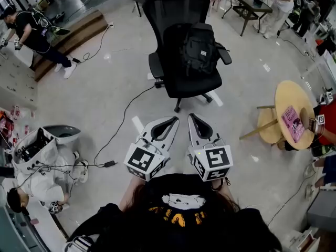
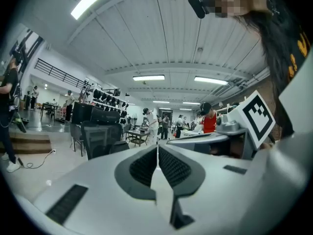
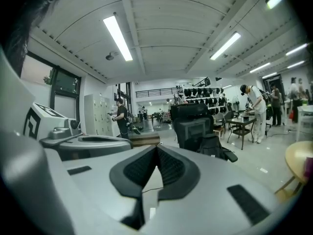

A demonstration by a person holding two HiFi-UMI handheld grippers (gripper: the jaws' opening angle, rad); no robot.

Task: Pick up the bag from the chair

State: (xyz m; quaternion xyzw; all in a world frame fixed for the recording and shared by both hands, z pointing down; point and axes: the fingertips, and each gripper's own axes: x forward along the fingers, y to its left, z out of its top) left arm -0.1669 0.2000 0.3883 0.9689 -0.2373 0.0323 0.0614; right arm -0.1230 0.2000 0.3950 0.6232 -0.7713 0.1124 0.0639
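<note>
We hold our left claw (image 1: 173, 121) in front of the black office chair (image 1: 181, 85), its jaws pressed together on nothing. The black backpack (image 1: 198, 49) sits on the chair's seat, leaning against the backrest, well apart from both claws. Our right claw (image 1: 192, 117), also in front of the chair, is likewise closed and empty. A round wooden table (image 1: 294, 96) stands right of the chair.

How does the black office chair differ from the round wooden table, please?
The black office chair is dark and carries a black backpack; the round wooden table is pale and carries a pink book. The chair stands mid-picture in the head view; the table at its right edge. Both rest on the pale glossy floor.
</note>
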